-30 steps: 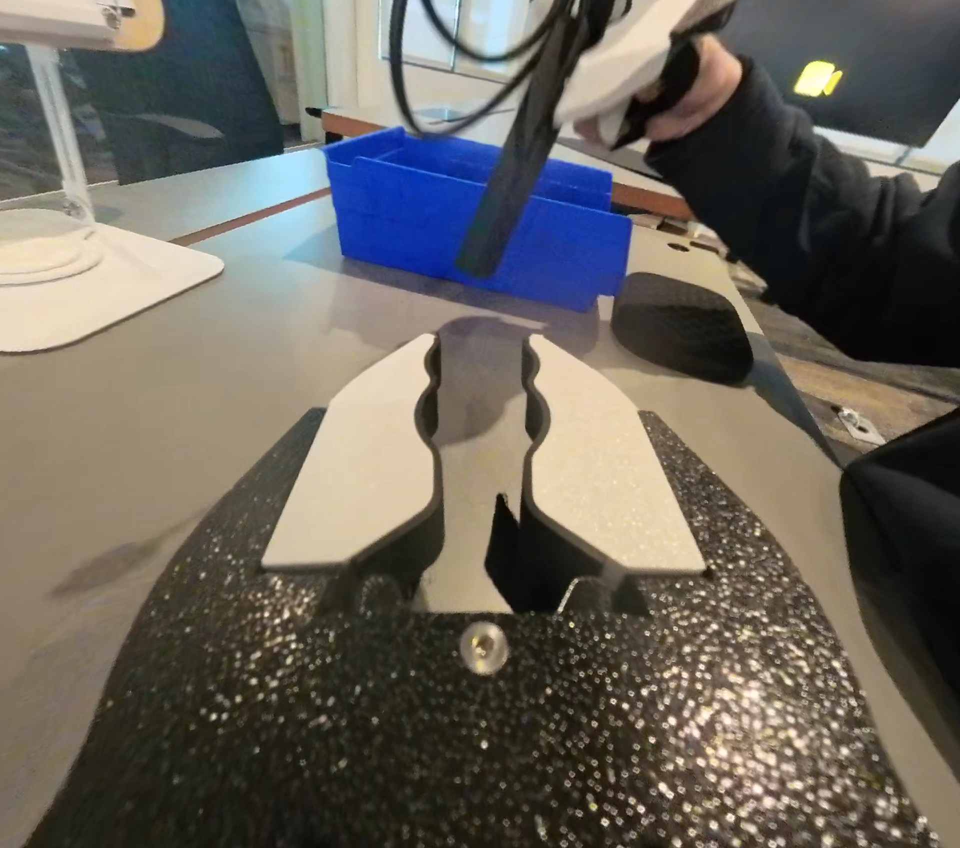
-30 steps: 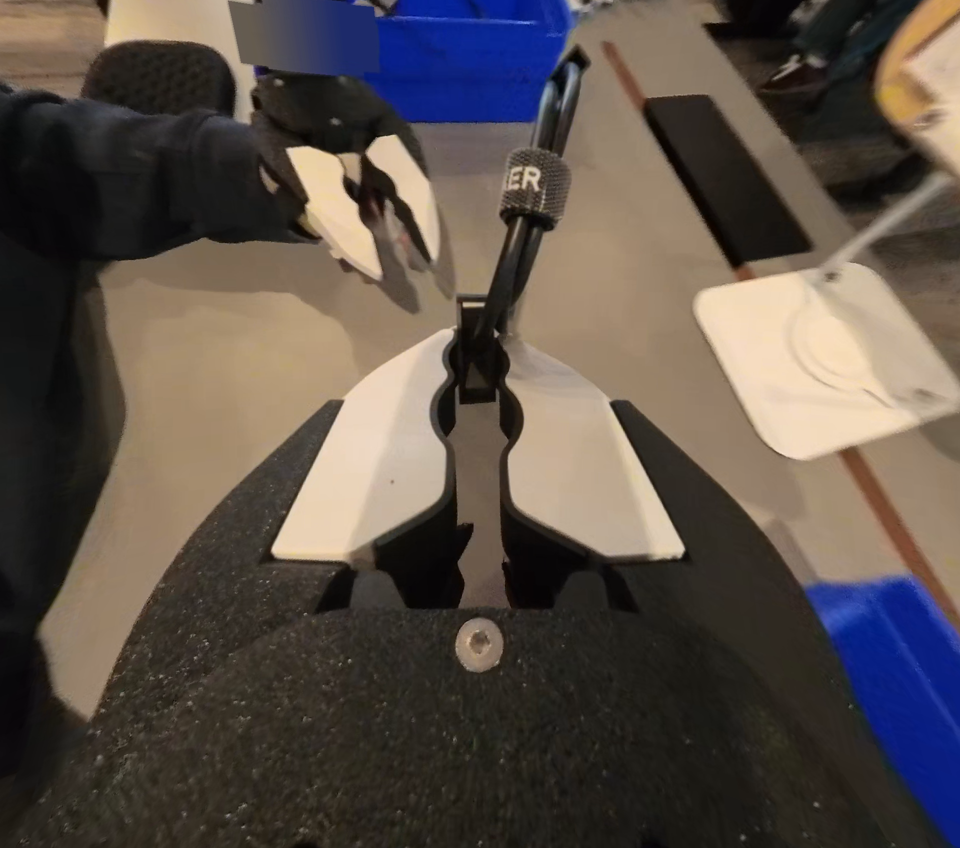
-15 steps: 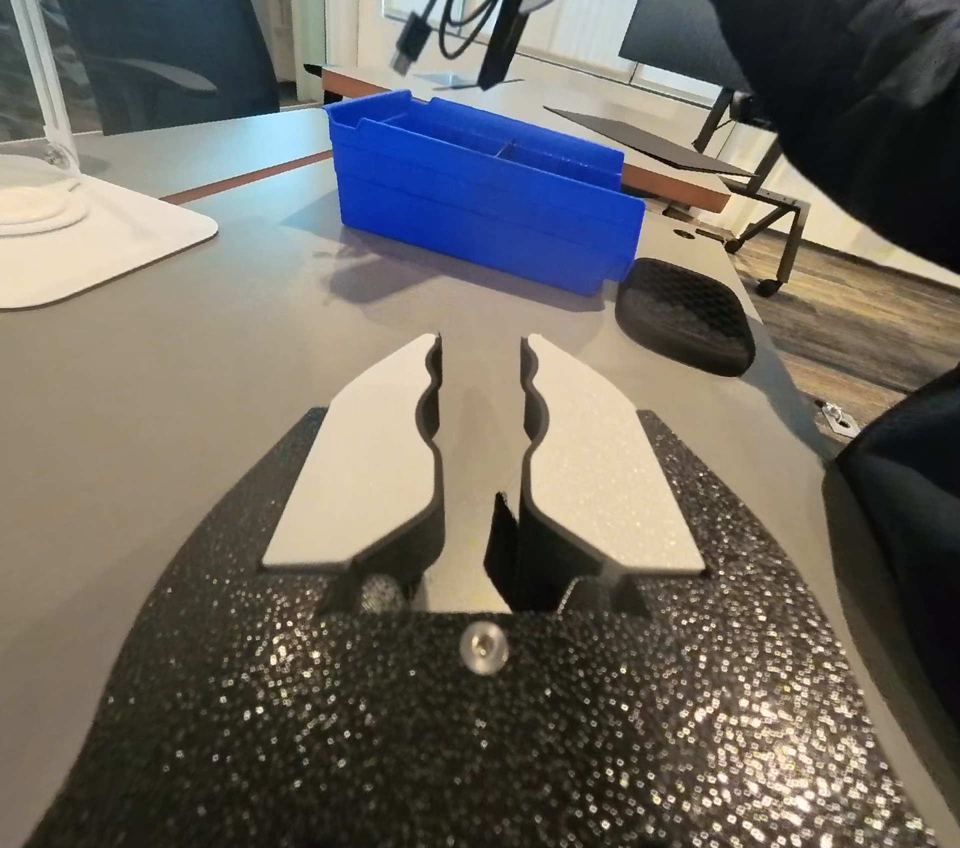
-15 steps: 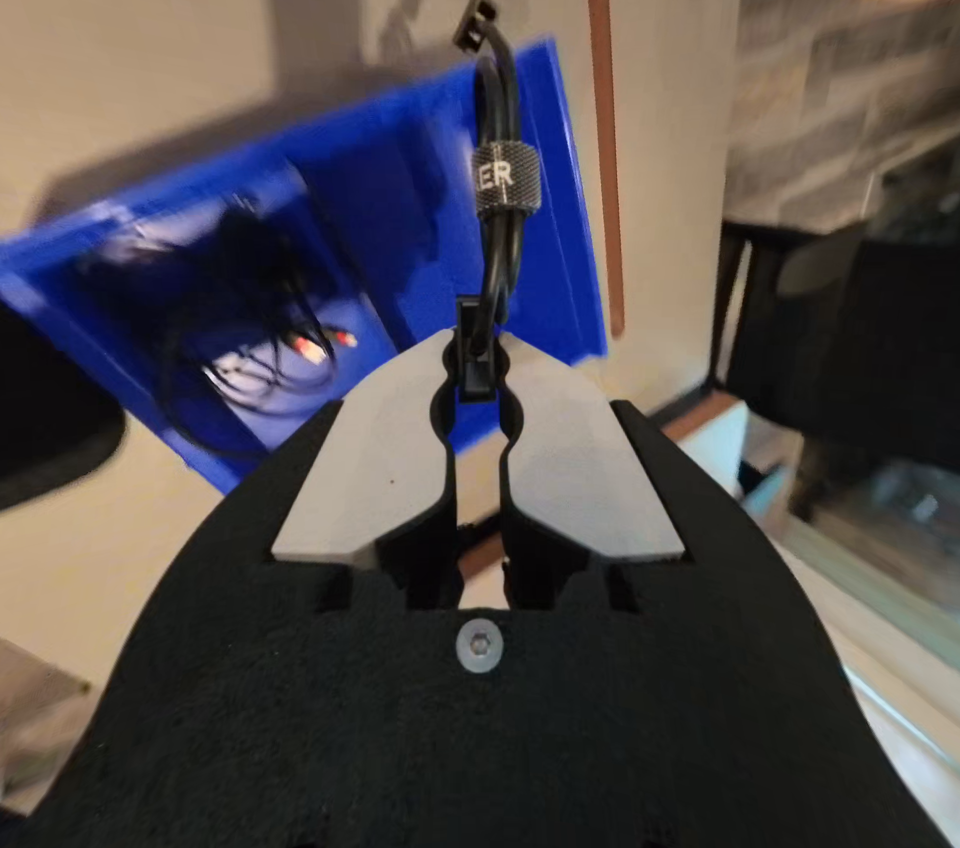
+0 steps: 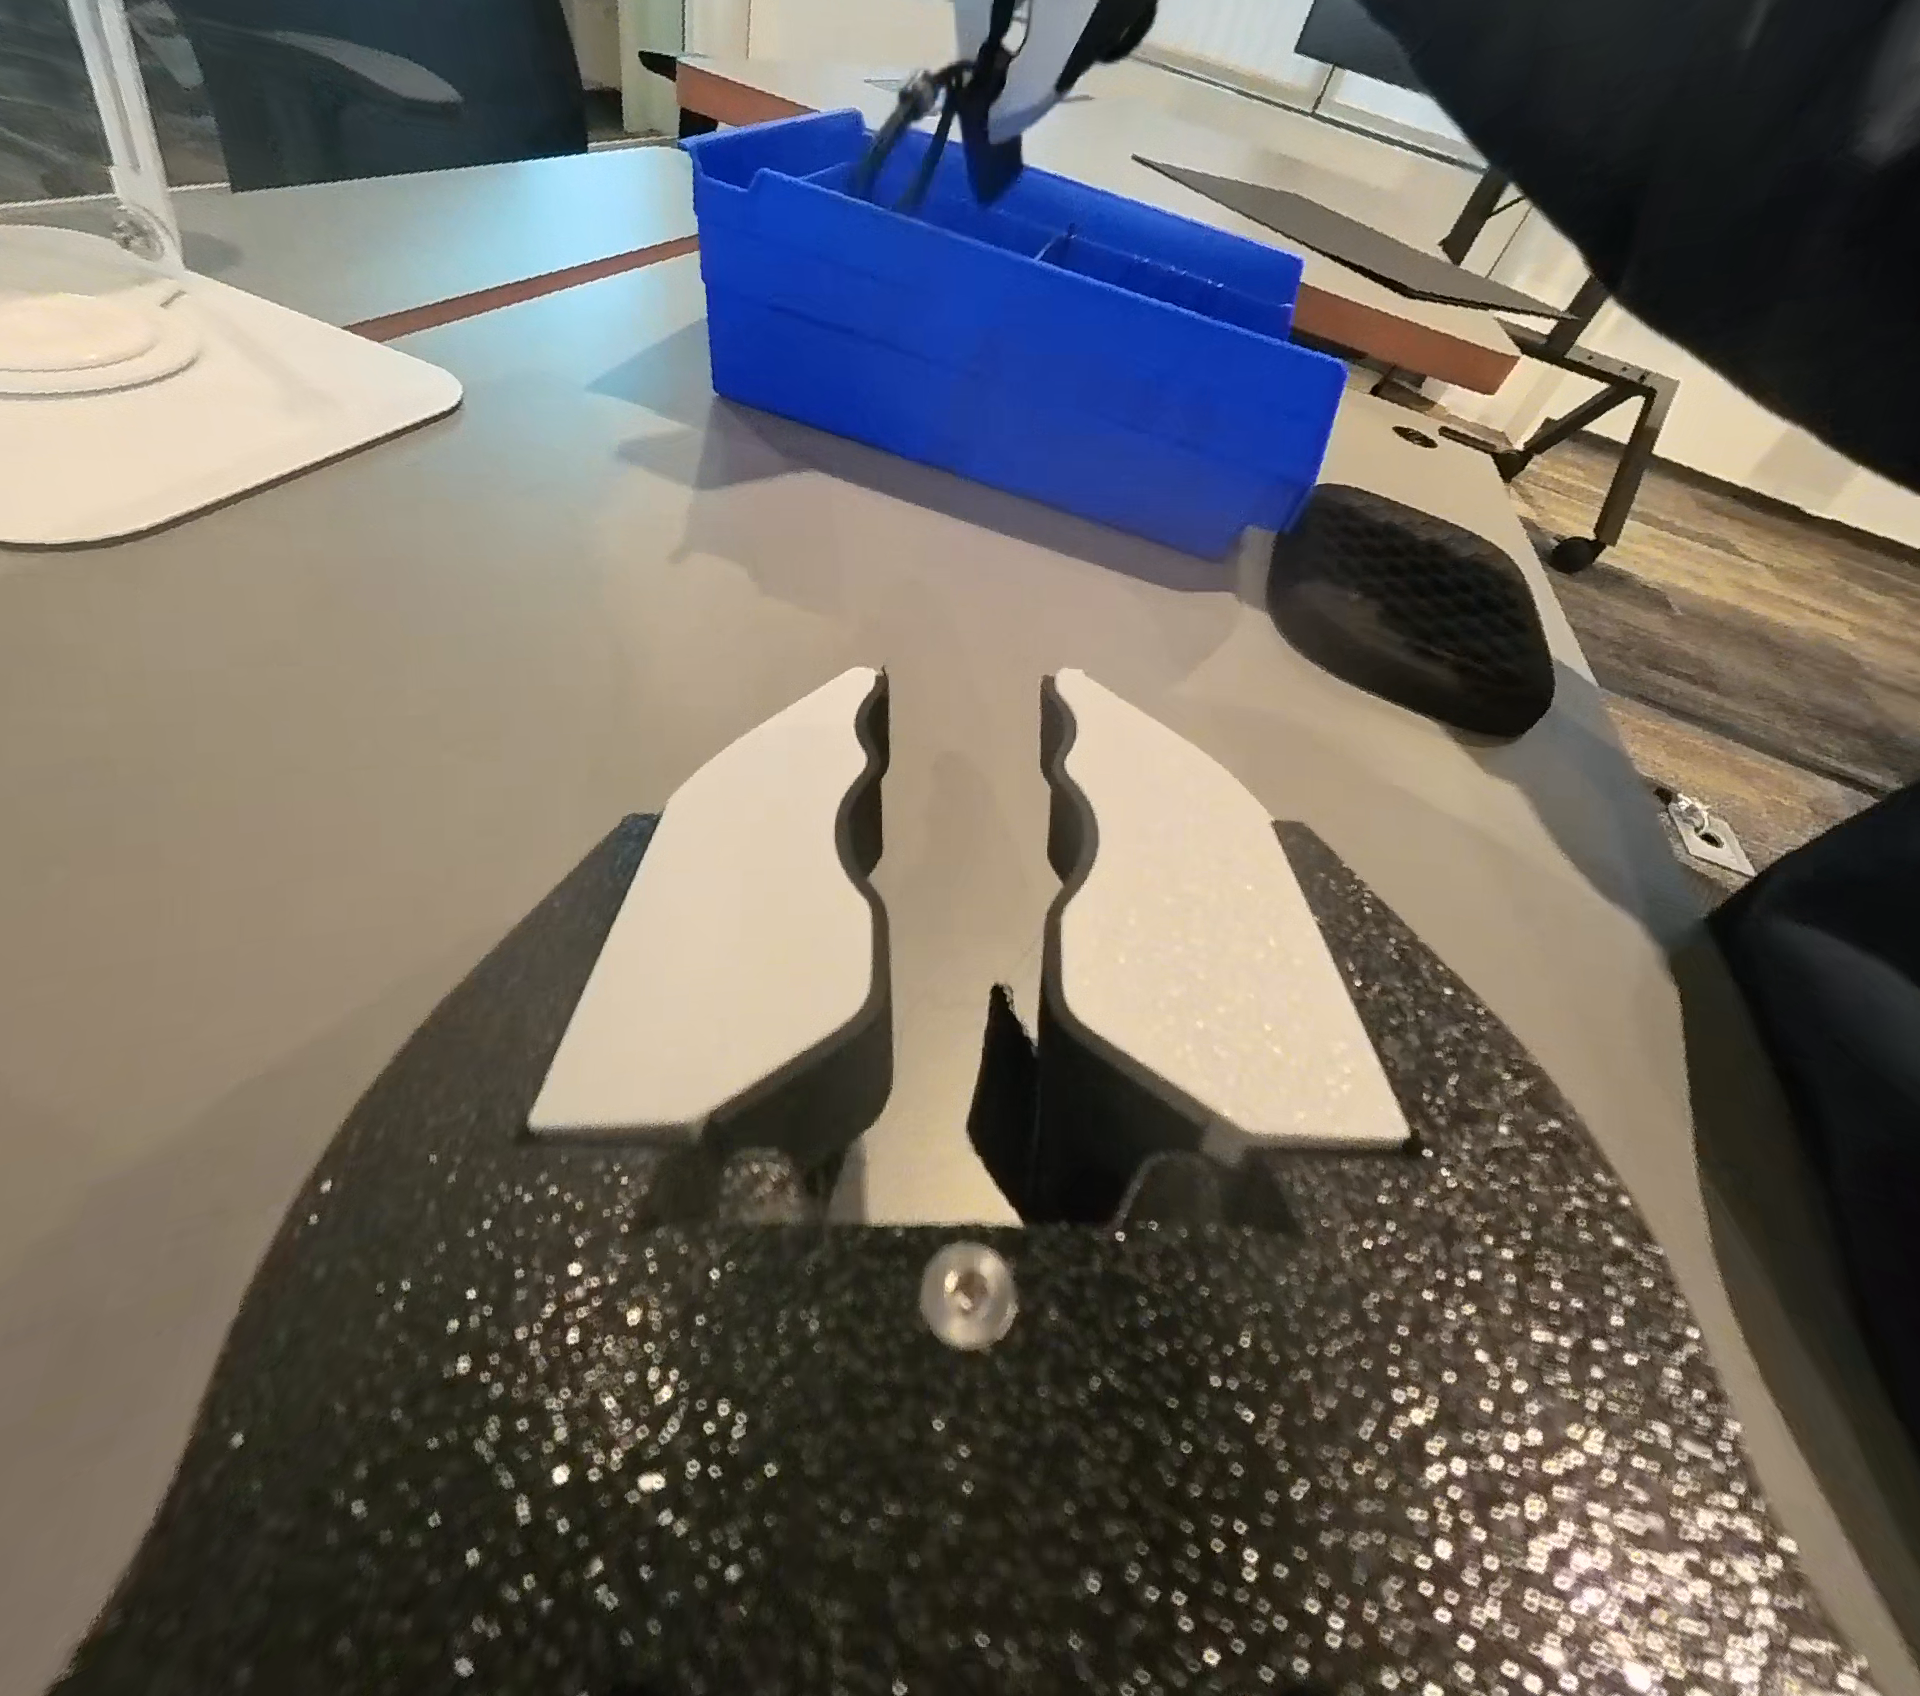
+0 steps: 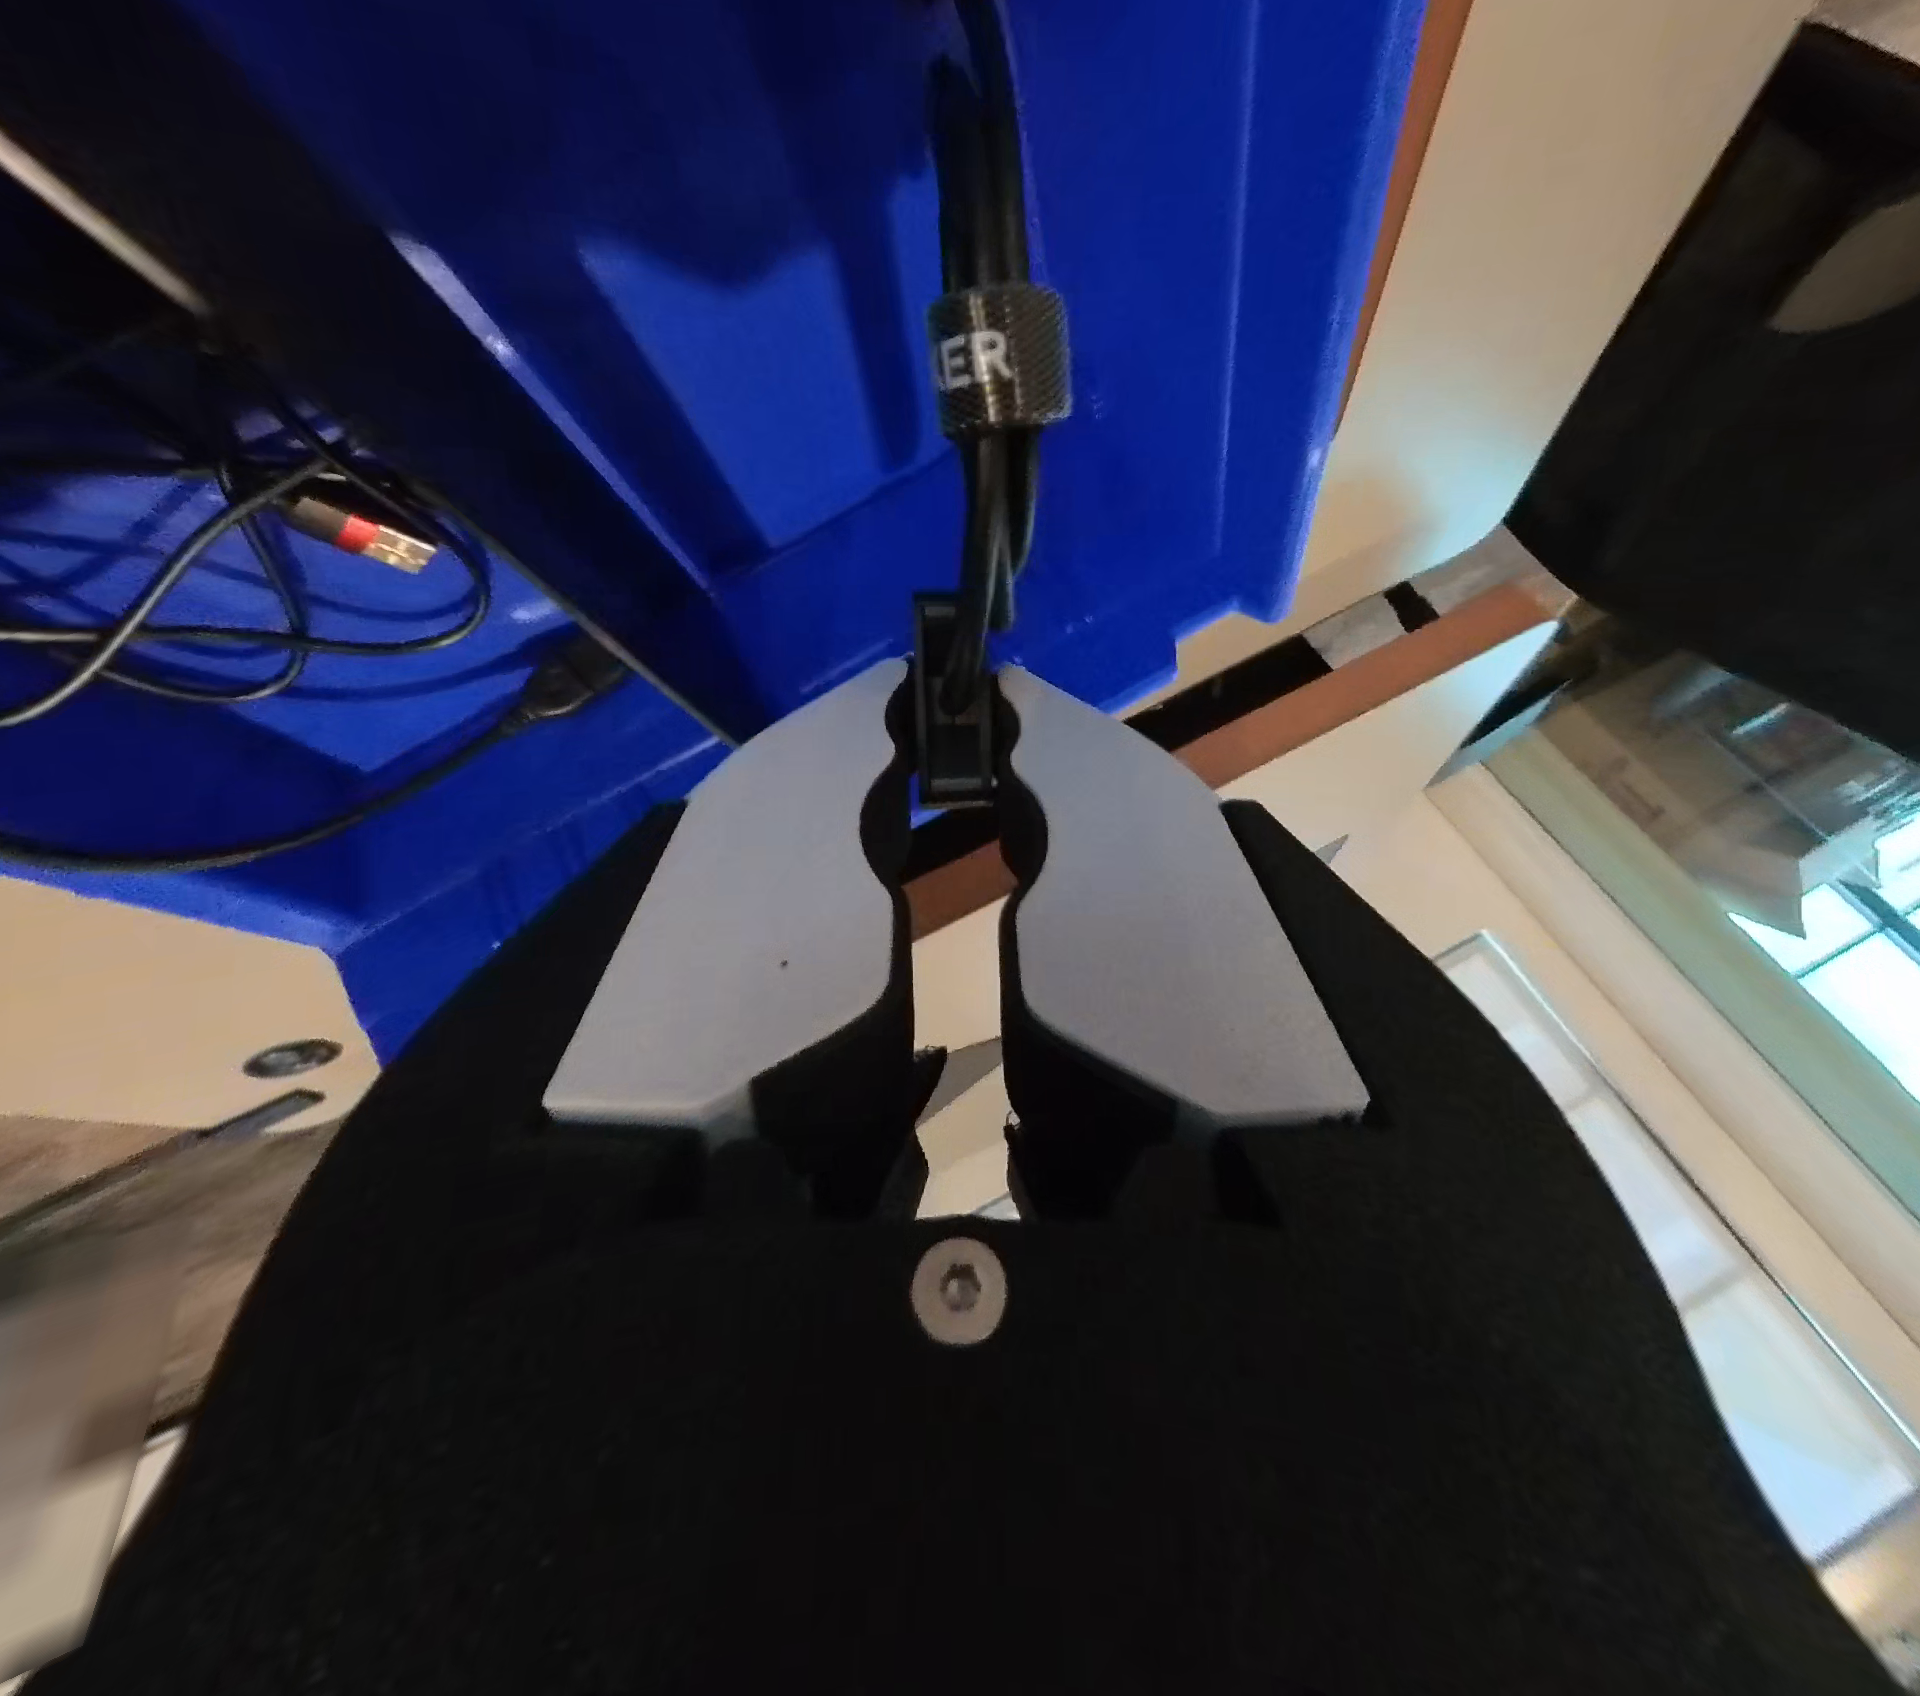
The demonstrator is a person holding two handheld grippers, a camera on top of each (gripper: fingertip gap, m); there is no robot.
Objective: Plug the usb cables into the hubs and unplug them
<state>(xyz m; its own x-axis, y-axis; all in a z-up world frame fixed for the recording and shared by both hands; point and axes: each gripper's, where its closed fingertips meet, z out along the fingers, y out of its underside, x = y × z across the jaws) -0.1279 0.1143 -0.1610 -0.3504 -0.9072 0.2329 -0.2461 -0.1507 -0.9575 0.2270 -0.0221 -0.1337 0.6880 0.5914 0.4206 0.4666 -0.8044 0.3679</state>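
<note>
Closest to the left wrist camera, the left gripper (image 5: 966, 711) rests low over a plain grey table top (image 5: 416, 659), its two pale grey fingers (image 5: 748, 919) parted with nothing between them. Straight ahead of those fingertips and well apart stands a long blue plastic bin (image 5: 1018, 358), with a black mesh-textured oval pad (image 5: 1413, 618) just beside its right end. Above the bin's far left compartment, the right gripper (image 5: 1003, 88), held by a hand in a dark sleeve (image 5: 1621, 36), points steeply downward. In the right wrist view, the right gripper (image 6: 954, 711) is clamped on the flat black plug end of a bundled black USB cable (image 6: 987, 503). The cable runs straight out from the fingertips, its long axis in line with them, bound partway along by a dark woven strap (image 6: 1000, 373), and its far end reaches into the bin (image 6: 623, 140). To the left of the fingers, a neighbouring compartment holds loose thin black cables (image 6: 239, 607), one with a red-banded metal plug. The right gripper is far nearer the bin. Judging by this, the bundle looks about to be released there.
</note>
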